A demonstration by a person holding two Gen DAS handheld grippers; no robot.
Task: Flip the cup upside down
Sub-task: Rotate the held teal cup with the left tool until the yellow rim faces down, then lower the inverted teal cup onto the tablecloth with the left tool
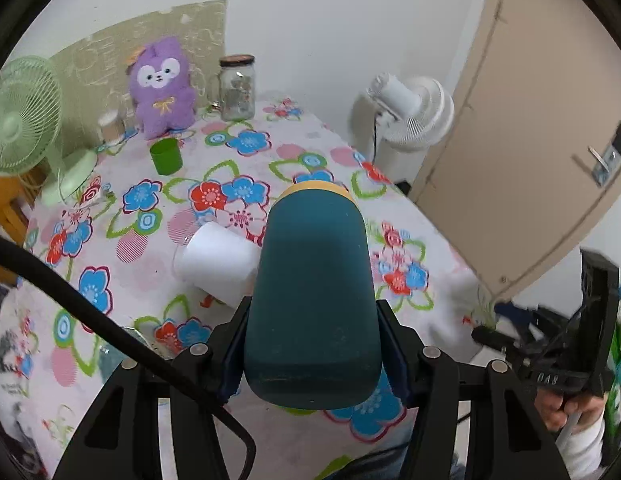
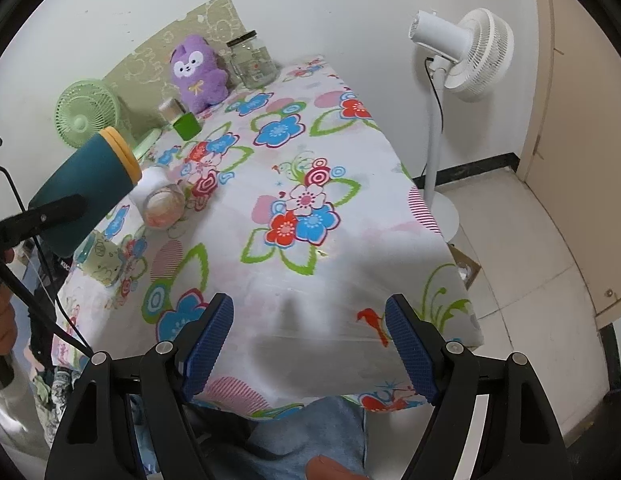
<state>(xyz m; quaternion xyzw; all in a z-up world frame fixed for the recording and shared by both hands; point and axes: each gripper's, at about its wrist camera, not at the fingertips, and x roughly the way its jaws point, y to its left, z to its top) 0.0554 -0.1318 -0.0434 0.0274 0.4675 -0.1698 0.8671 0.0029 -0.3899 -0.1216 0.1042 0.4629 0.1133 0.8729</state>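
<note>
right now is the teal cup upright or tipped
Tipped: the teal cup is off the table, tilted in the left gripper, yellow rim pointing up and away.

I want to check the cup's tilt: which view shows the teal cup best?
The right wrist view: it shows the teal cup side-on, tilted in the left gripper. The left wrist view shows only its base and wall, end-on.

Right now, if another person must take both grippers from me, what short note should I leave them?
Left gripper: shut on the teal cup with the yellow rim, held tilted in the air above the floral tablecloth, rim pointing away and slightly up.
Right gripper: open, empty, over the near table edge.
Done: cup is lifted.
Left: turn it fully rim-down and set it on a bare patch of cloth. In my judgement, steer clear of the white cup lying on its side beneath it.
</note>
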